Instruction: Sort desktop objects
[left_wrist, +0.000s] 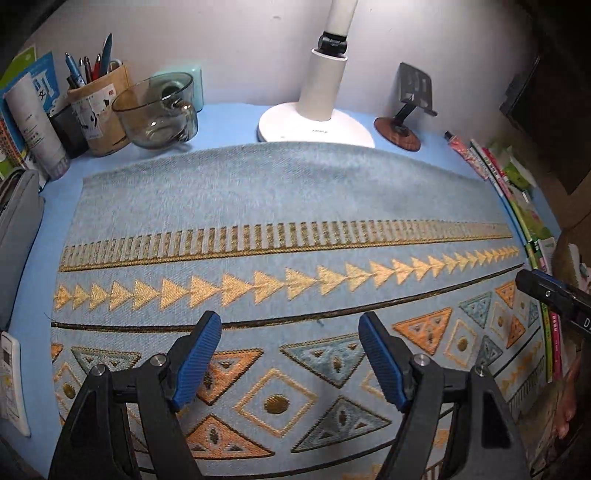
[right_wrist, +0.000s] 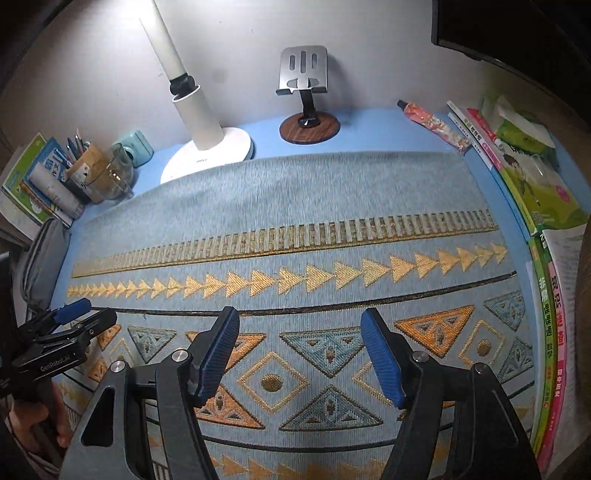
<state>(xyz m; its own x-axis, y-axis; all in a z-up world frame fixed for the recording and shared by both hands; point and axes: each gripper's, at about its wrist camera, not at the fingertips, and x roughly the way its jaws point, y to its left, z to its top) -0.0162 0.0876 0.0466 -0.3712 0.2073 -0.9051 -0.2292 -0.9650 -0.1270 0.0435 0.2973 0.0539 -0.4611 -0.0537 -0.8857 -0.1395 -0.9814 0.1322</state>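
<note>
My left gripper (left_wrist: 290, 325) is open and empty above the patterned blue mat (left_wrist: 280, 206). My right gripper (right_wrist: 300, 321) is open and empty above the same mat (right_wrist: 295, 199). The left gripper also shows at the left edge of the right wrist view (right_wrist: 74, 314). The right gripper's body shows at the right edge of the left wrist view (left_wrist: 554, 291). A pen cup (left_wrist: 98, 107), a glass bowl (left_wrist: 157, 110), a white tube (left_wrist: 35, 125) and a grey pencil case (left_wrist: 16, 225) stand at the back left. A pink tube (right_wrist: 436, 125) lies at the back right.
A white desk lamp (left_wrist: 317, 125) and a phone stand (right_wrist: 308, 122) stand at the back by the wall. Books (right_wrist: 535, 184) are stacked along the right edge. A white remote (left_wrist: 11, 380) lies at the left edge. Books (right_wrist: 26, 184) lean at the back left.
</note>
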